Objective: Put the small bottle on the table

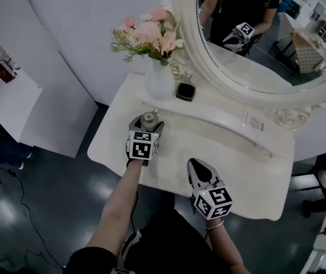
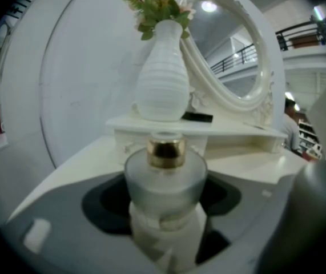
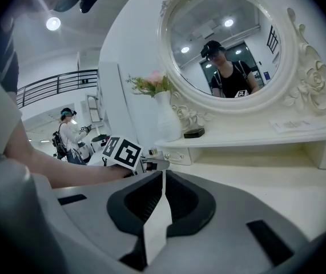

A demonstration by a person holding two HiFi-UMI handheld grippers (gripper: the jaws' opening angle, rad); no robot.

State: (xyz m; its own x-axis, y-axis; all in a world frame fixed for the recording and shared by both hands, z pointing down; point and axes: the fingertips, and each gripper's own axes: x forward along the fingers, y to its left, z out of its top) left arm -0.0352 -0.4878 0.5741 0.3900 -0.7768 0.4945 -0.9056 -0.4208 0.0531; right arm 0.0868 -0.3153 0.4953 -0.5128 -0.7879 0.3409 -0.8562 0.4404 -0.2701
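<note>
Over dressing table [image 1: 248,176]: left gripper [image 1: 147,125] pinches small bottle [image 2: 164,173] upright; contact with table unclear. Right gripper [image 1: 196,164] idle, jaws pressed together, empty. Placing step, apparently; next: seat base flat, spread jaws.

Vase [image 1: 160,81]: white, upright, at the left end of the shelf [image 1: 220,110].
Flowers [image 1: 148,34]: pink, with green leaves, in the vase.
Black box [image 1: 185,91]: just right of the vase.
Mirror [image 1: 186,27]: big, white frame, behind the shelf.
Card [image 1: 253,121]: white, near the shelf's right end.

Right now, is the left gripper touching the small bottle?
Touching. The left gripper view shows the small bottle clamped between the jaws of the left gripper, its frosted body pressed against them.
</note>
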